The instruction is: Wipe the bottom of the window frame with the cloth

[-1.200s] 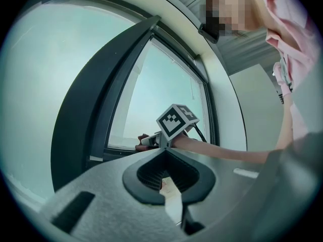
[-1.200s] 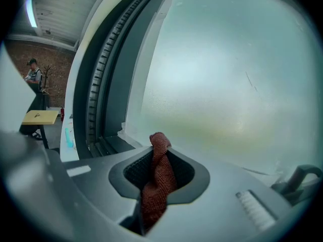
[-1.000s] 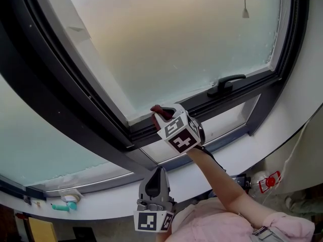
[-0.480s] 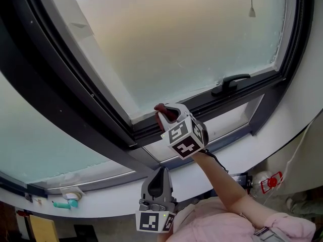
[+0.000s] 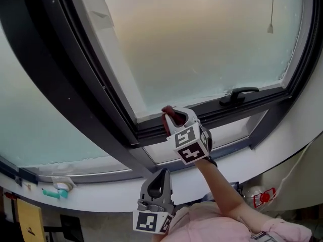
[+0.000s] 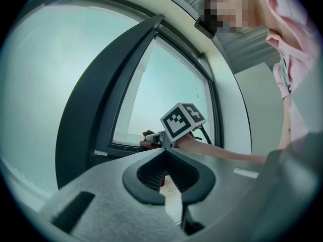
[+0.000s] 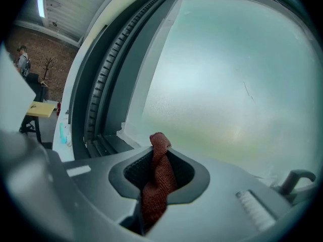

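Note:
My right gripper [image 5: 171, 116] is shut on a red-brown cloth [image 5: 167, 114] and holds it against the dark bottom rail of the window frame [image 5: 151, 131], near the lower left corner of the frosted pane. In the right gripper view the cloth [image 7: 158, 178] sticks up twisted between the jaws of the right gripper [image 7: 159, 158], with the frame's channel [image 7: 108, 144] just left of it. My left gripper [image 5: 159, 177] hangs low near the person's body, shut and holding nothing. From the left gripper [image 6: 165, 181] view, the right gripper's marker cube [image 6: 182, 120] shows at the frame.
A black window handle [image 5: 241, 94] sits on the bottom rail to the right of the cloth and shows again as the window handle [image 7: 294, 179]. A white sill [image 5: 101, 193] curves below the frame, carrying a small teal object [image 5: 53, 192]. A pull cord [image 5: 271, 14] hangs at upper right.
The head view has shifted, so the window sits a little further right and lower. The right gripper and cloth stay at the same spot on the bottom rail. The left gripper has not moved.

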